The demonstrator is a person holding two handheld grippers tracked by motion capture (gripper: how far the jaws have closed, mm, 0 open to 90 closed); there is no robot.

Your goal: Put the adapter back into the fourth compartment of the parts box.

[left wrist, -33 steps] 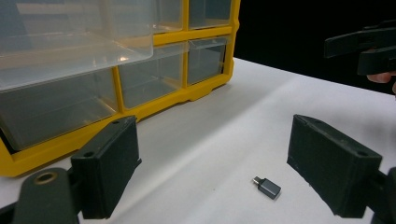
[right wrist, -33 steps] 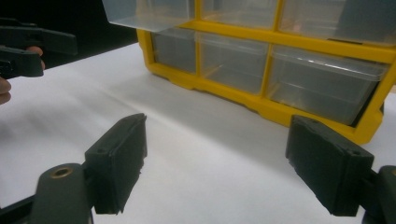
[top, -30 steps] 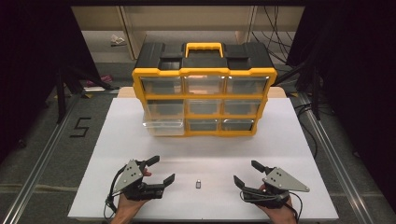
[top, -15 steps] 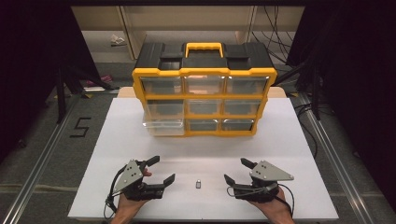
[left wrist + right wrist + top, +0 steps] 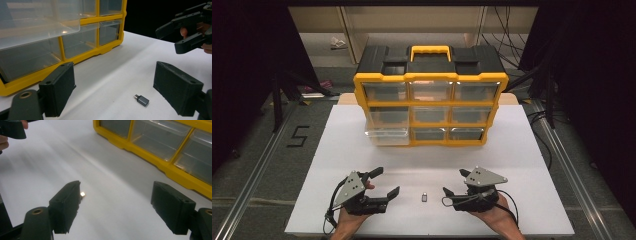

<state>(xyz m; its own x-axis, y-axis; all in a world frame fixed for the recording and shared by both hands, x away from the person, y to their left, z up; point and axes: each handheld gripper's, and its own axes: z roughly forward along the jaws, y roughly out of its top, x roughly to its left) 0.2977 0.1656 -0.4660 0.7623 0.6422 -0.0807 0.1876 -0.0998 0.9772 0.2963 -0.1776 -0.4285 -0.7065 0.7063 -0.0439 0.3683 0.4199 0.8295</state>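
**Small adapter lies between two open tools on a white worktop**

A small grey adapter [image 5: 424,197] lies flat on the worktop [image 5: 522,165], near its front edge, between the two tools and touching neither. In the left gripper view it rests between that tool's jaws, metal plug end pointing away. In the right gripper view it shows only as a bright speck [image 5: 82,194] just beside the left-hand jaw.

The left tool [image 5: 381,183] is held low over the worktop, jaws wide apart and empty. The right tool [image 5: 455,183] is likewise low, jaws apart and empty, pointing toward the adapter.

Farther back stands a yellow organizer [image 5: 430,107] with a black top, a yellow handle [image 5: 430,51] and clear drawers in three rows. The bottom-left drawer [image 5: 386,134] is pulled out; I cannot tell whether anything is in it.

The worktop is a plain white board. Grey floor surrounds it, with a metal rail [image 5: 252,170] along each side and a dark "5" mark [image 5: 298,136] on the left. Behind are pale shelves [image 5: 412,22], cables [image 5: 507,30] and dark curtains [image 5: 597,75].
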